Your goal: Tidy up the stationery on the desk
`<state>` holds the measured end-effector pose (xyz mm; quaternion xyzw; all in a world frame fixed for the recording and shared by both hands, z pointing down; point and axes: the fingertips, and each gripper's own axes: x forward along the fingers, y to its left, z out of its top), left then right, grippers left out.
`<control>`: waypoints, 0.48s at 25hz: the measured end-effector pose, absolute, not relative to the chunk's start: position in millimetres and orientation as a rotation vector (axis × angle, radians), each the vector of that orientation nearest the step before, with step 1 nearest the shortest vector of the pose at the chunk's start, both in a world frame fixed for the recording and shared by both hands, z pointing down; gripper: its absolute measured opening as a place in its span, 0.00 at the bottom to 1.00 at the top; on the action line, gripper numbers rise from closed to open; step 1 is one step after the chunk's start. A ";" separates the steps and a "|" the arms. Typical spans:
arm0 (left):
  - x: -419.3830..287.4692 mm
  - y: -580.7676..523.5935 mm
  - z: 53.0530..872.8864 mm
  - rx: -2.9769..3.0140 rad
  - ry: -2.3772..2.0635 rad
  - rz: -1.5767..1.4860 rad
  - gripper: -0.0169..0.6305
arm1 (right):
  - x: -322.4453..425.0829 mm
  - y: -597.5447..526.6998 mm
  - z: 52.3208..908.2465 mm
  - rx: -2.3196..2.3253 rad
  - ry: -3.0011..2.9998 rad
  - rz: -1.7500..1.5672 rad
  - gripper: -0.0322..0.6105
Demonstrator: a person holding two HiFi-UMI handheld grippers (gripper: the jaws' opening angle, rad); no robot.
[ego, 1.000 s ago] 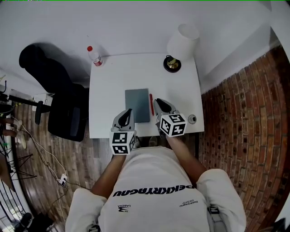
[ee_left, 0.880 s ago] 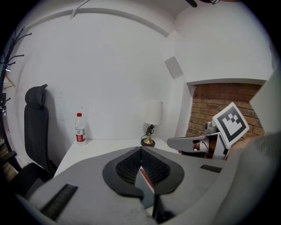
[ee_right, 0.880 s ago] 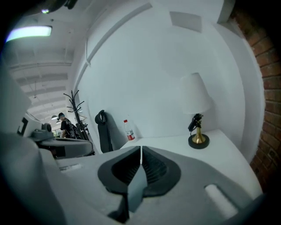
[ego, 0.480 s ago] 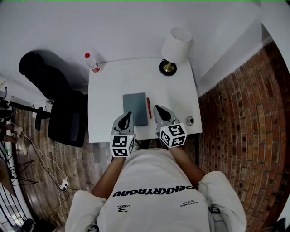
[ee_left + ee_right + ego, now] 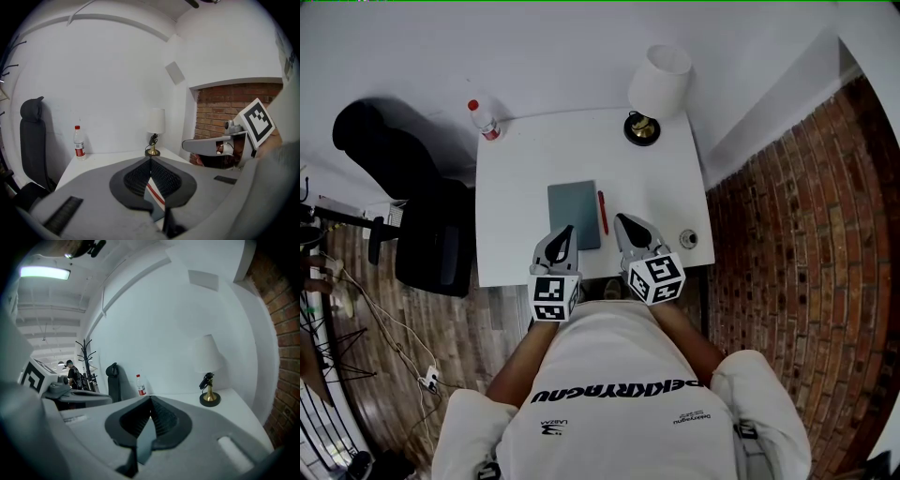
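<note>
A grey notebook (image 5: 574,215) lies flat near the middle of the white desk (image 5: 525,187). A red pen (image 5: 602,212) lies along its right edge. My left gripper (image 5: 566,234) hovers over the desk's front edge, just short of the notebook's near end, shut and empty. My right gripper (image 5: 625,225) is shut and empty too, just right of the pen's near end. In the left gripper view the shut jaws (image 5: 150,161) leave a slit that shows the pen (image 5: 155,193) and notebook (image 5: 158,207). The right gripper view shows its jaws (image 5: 150,401) closed over the notebook (image 5: 145,437).
A white-shaded lamp (image 5: 657,86) with a brass base stands at the desk's far right corner. A red-capped water bottle (image 5: 483,120) stands at the far left corner. A small round object (image 5: 687,238) sits at the front right. A black chair (image 5: 422,216) is left of the desk and a brick wall (image 5: 787,244) is to the right.
The head view has drifted, so the desk sits a little higher and further left in the frame. Both grippers stay shut at the desk's front edge, barely moved relative to the notebook.
</note>
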<state>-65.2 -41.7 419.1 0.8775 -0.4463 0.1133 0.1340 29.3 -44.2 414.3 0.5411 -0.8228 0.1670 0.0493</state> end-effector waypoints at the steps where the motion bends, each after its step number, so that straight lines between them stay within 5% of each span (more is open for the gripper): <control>1: -65.1 -41.5 419.4 2.543 -1.295 0.329 0.02 | 30.0 -43.5 415.3 1.649 -2.503 0.510 0.04; 12: -63.9 -45.2 423.0 2.527 -1.299 0.320 0.02 | 35.0 -45.4 421.4 1.663 -2.490 0.523 0.04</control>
